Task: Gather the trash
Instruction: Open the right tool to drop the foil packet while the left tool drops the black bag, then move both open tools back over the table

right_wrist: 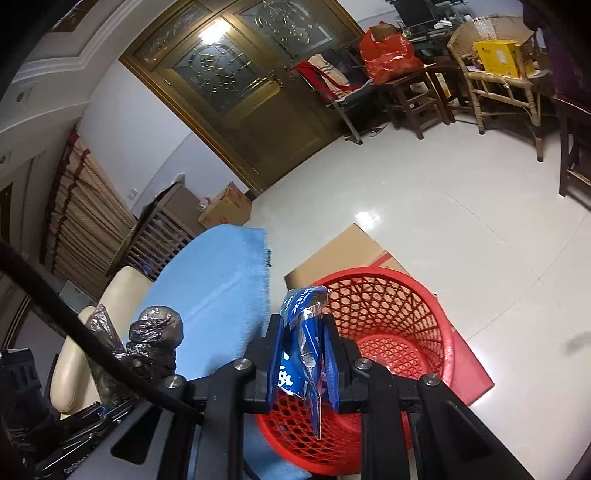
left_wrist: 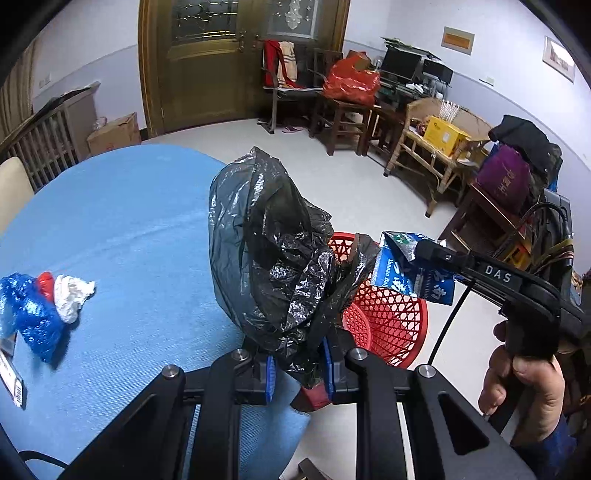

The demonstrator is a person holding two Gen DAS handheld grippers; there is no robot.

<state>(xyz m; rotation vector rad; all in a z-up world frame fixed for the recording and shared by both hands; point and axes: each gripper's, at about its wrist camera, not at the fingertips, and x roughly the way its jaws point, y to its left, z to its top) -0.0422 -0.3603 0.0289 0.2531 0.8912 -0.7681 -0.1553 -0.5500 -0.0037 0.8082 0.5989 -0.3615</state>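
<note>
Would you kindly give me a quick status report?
Left claw shut on black bag. Right claw shut on blue wrapper, above red basket. More scraps on table.

Cluttered room, glossy white tile floor (right_wrist: 461,206).
Brown double door (left_wrist: 207,62) with glass panes, pale walls (left_wrist: 413,26), wooden chairs (left_wrist: 343,118), rattan chair (left_wrist: 436,147).

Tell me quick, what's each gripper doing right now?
Left gripper: closed on the black plastic bag.
Right gripper: closed on the blue wrapper.
</note>
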